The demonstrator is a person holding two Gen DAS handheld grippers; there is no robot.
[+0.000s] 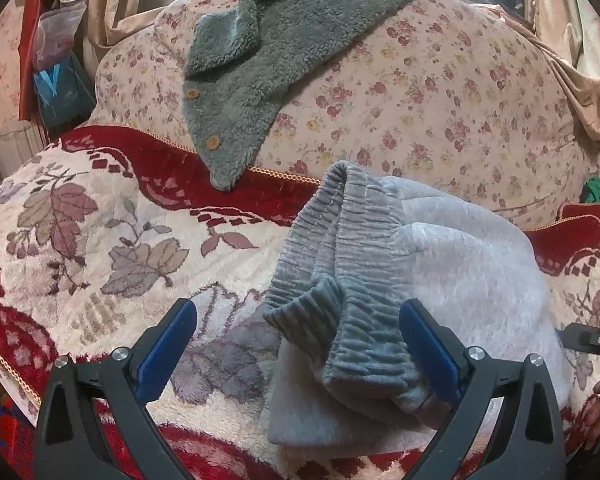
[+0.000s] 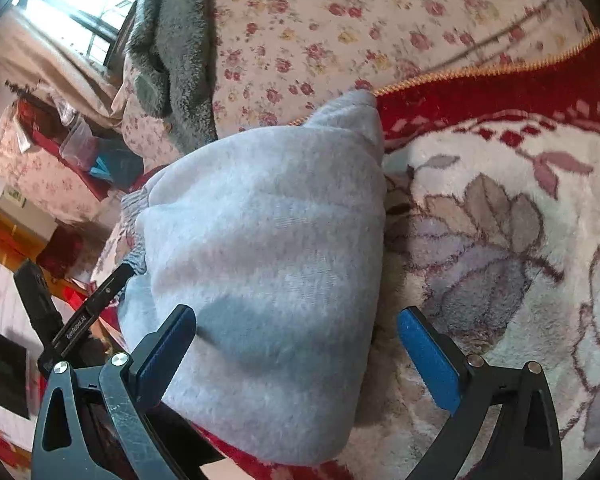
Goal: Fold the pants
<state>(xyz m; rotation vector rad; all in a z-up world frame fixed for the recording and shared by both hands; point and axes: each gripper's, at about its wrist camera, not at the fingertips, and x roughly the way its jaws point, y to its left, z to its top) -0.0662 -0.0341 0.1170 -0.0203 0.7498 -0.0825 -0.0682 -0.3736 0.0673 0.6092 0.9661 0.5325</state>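
Note:
The pale grey fleece pants [image 1: 472, 280] lie folded in a thick bundle on the red and cream floral blanket [image 1: 100, 240]. Their ribbed waistband [image 1: 340, 256] lies on top, toward the left gripper. My left gripper [image 1: 298, 320] is open, its blue pads either side of the waistband end, not closed on it. In the right wrist view the bundle [image 2: 268, 248] fills the middle. My right gripper [image 2: 296, 328] is open around the bundle's near end. Its left pad [image 2: 168, 352] touches the fleece.
A grey-green fleece jacket with wooden buttons [image 1: 260, 60] drapes over a floral quilt [image 1: 420, 92] behind the pants. Curtains and a window are at the back. The right gripper's body [image 1: 592, 338] shows at the right edge of the left view. Shelves and clutter [image 2: 40, 184] stand at the right view's left.

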